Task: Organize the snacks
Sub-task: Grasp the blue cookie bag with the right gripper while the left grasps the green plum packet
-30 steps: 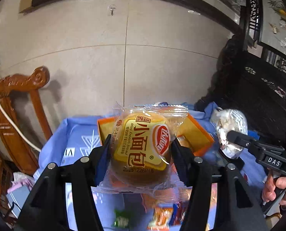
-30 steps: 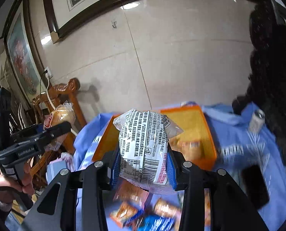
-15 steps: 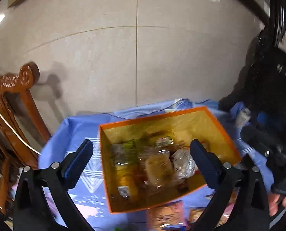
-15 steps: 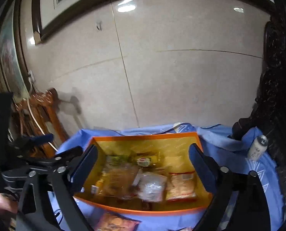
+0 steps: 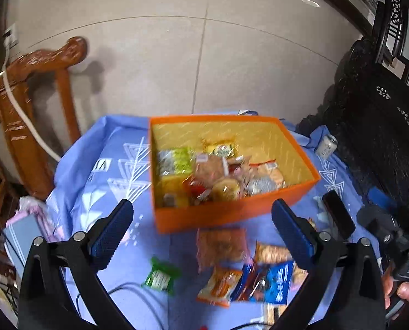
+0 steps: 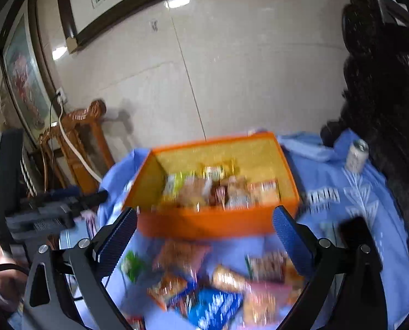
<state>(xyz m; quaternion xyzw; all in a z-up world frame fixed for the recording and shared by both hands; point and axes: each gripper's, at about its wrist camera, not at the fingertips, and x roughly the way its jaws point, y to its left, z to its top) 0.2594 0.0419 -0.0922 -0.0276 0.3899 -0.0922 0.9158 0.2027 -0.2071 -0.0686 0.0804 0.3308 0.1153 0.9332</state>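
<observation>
An orange box [image 5: 232,216] stands on the blue cloth with several snack packets [image 5: 218,170] piled inside. My left gripper [image 5: 201,209] hangs open in front of the box's near wall, nothing between its fingers. My right gripper [image 6: 204,214] is also open and empty, before the same box [image 6: 204,227]. Loose packets lie on the cloth under both grippers: a green one [image 5: 160,275], a tan one [image 5: 221,244] and a blue one [image 5: 270,280]. The right wrist view is blurred. The left gripper's fingers [image 6: 89,198] show at its left edge.
A drink can [image 5: 325,145] stands right of the box, and a dark phone [image 5: 339,214] lies on the cloth nearer me. A wooden chair [image 5: 39,110] is at the left, dark carved furniture [image 5: 383,123] at the right. A cable [image 5: 122,288] crosses the cloth.
Each gripper was shut on a wrapped bun a second ago. Both have opened and let go, and both have since pulled back and down from the box towards the loose packets.
</observation>
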